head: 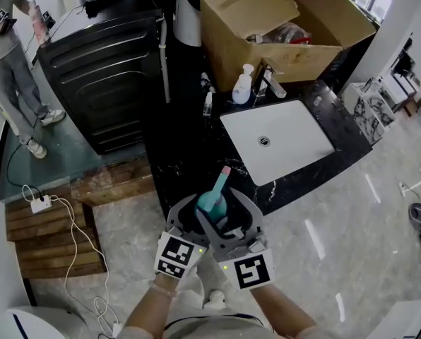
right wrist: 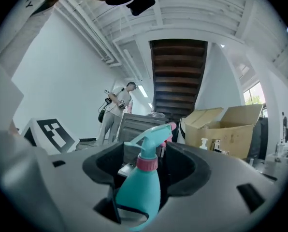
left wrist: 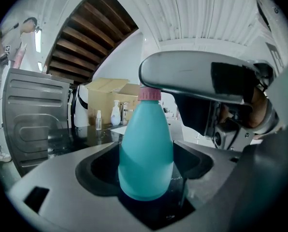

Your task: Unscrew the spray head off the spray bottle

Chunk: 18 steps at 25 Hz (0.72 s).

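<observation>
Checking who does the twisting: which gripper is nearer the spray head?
Right. The right gripper stands open around the spray head; the left gripper is lower, shut on the bottle body.

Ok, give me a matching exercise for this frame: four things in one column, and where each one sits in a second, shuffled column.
Things
1. teal plastic spray bottle body
2. teal spray head with pink collar
3. white rectangular sink basin
4. brown cardboard box

Places
A. behind the basin, flaps open
B. clamped in the left gripper
C. sunk in the black stone counter
D. between the right gripper's open jaws

Pairs: 1-B, 2-D, 3-C, 4-A.
</observation>
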Each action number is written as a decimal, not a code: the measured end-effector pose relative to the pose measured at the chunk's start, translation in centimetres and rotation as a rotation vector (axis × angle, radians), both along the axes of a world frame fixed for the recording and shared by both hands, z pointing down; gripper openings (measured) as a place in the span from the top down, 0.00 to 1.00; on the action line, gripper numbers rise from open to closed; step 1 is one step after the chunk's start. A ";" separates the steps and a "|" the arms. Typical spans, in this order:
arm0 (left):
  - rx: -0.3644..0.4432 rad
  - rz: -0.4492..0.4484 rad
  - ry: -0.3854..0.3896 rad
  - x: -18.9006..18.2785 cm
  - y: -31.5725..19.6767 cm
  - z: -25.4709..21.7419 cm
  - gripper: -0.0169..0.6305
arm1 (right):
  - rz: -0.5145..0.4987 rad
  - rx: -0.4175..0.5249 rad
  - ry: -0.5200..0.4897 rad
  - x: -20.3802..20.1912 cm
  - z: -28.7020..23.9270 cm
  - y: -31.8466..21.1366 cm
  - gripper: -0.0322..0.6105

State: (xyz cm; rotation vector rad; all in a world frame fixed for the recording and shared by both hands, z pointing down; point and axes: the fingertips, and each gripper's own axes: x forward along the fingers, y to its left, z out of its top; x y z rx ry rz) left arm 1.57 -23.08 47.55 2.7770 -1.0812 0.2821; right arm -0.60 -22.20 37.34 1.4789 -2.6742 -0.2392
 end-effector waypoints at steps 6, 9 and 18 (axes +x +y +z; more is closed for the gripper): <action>-0.002 0.001 0.000 -0.1 0.0 -0.1 0.43 | 0.033 -0.010 -0.072 1.8 -0.6 0.6 0.54; -0.003 0.001 0.001 -0.1 0.0 -0.1 0.43 | 0.046 -0.026 -0.096 3.3 -0.3 0.8 0.57; -0.003 0.000 0.001 -0.1 0.0 -0.1 0.43 | -0.115 -0.194 -0.221 2.0 1.9 -0.2 0.58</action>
